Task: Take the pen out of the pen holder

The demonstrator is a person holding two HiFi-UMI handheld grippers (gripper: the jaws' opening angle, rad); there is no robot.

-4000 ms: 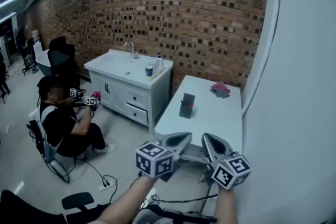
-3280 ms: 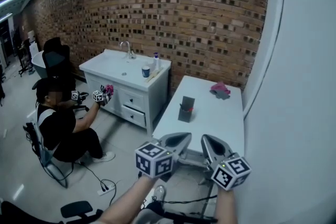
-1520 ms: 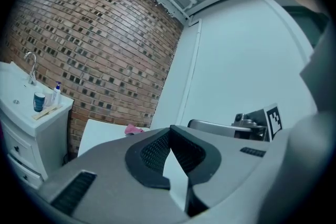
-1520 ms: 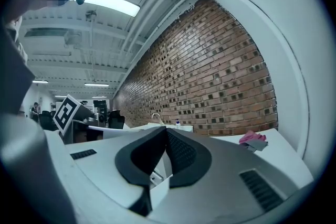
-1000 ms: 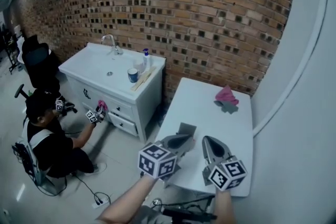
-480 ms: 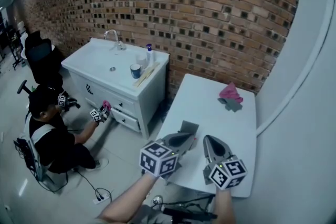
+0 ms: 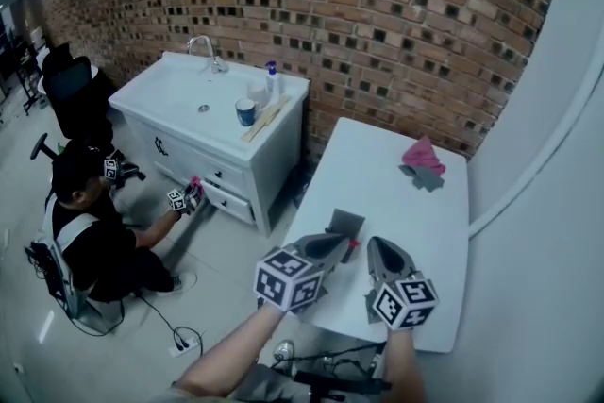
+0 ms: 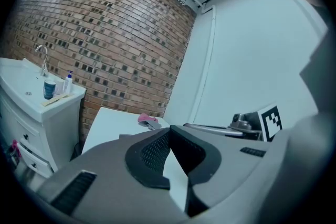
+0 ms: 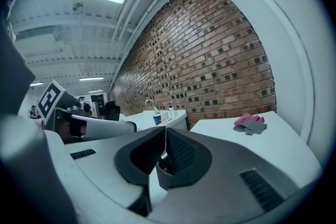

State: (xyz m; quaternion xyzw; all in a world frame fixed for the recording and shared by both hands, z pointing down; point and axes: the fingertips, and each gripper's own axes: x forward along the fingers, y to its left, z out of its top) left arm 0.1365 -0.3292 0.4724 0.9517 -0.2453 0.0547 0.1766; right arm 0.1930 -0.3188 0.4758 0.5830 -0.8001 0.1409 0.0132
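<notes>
2 grippers are pointing slightly downward over the table (image 7: 415, 203) edge: left gripper (image 7: 340, 243) near the pen holder (image 7: 345, 222), right gripper (image 7: 376, 245) alongside (both jaws together, empty).

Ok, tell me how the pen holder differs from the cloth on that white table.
The pen holder is dark grey; the cloth is pink and grey. The pen holder stands upright as a box, while the cloth lies crumpled and low. The pen holder sits towards the table's near end; the cloth lies at the far end, by the brick wall. Both rest on the same white table.
</notes>
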